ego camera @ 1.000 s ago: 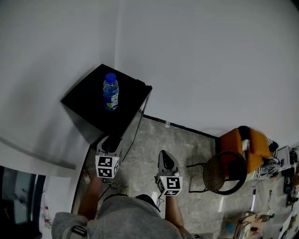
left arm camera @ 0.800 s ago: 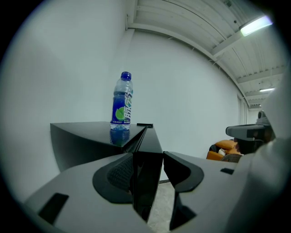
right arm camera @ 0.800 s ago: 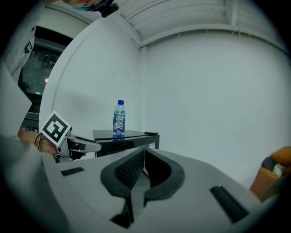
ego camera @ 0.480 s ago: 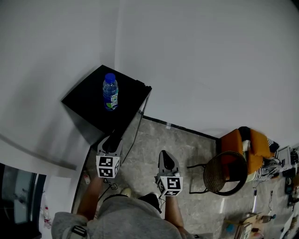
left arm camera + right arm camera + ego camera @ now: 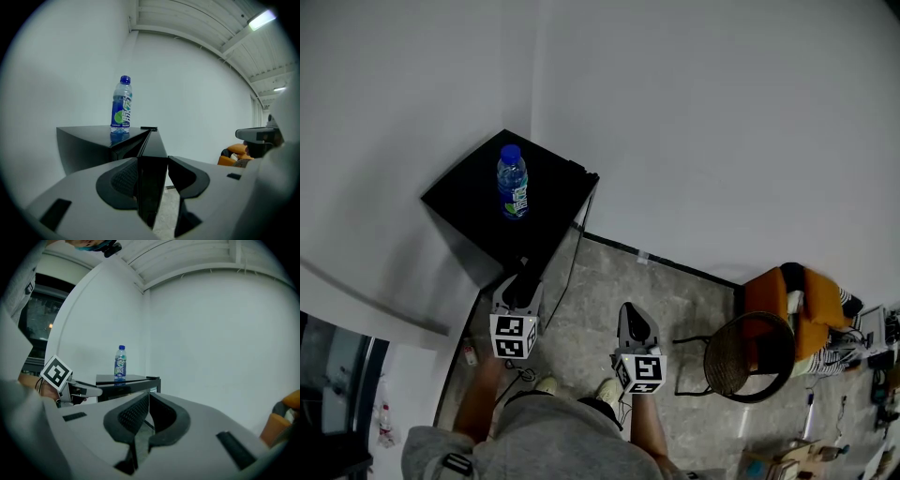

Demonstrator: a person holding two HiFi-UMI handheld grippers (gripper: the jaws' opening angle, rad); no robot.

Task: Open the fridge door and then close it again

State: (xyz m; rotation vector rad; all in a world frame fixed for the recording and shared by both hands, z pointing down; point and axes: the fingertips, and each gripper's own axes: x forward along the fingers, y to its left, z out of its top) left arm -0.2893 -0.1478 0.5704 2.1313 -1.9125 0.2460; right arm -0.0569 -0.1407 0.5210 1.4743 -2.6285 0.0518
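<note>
**Left fingers straddle the fridge door's edge; right fingers pressed together, holding nothing**

I stand facing the black fridge (image 5: 555, 187) that sits on the floor in the corner of the room, a blue-capped bottle (image 5: 513, 182) upright on its top. Its door (image 5: 152, 187) is swung partly open, with the free edge turned towards me.

My left forearm reaches forward and carries the left gripper (image 5: 526, 269) nearly level, tipped a little downward, up to that edge. My left fingers (image 5: 123, 180) stand wide with the door's edge between them, and they have just been closing in a little. The pad on the left side of the left gripper view lies close against the door's face, while a sliver of floor shows between the door and the other pad, so I am not clamping it.

My right arm holds the right gripper (image 5: 629, 308) beside the left one, over the stone floor (image 5: 675, 295) and clear of the fridge, also close to level. My right fingers (image 5: 133, 416) are pressed together with nothing in them. From the right gripper view, the left gripper's marker cube (image 5: 56, 372) shows at the left, near the fridge's front. A wicker chair (image 5: 745, 361) with an orange cushion (image 5: 802, 298) stands well off to my right.
</note>
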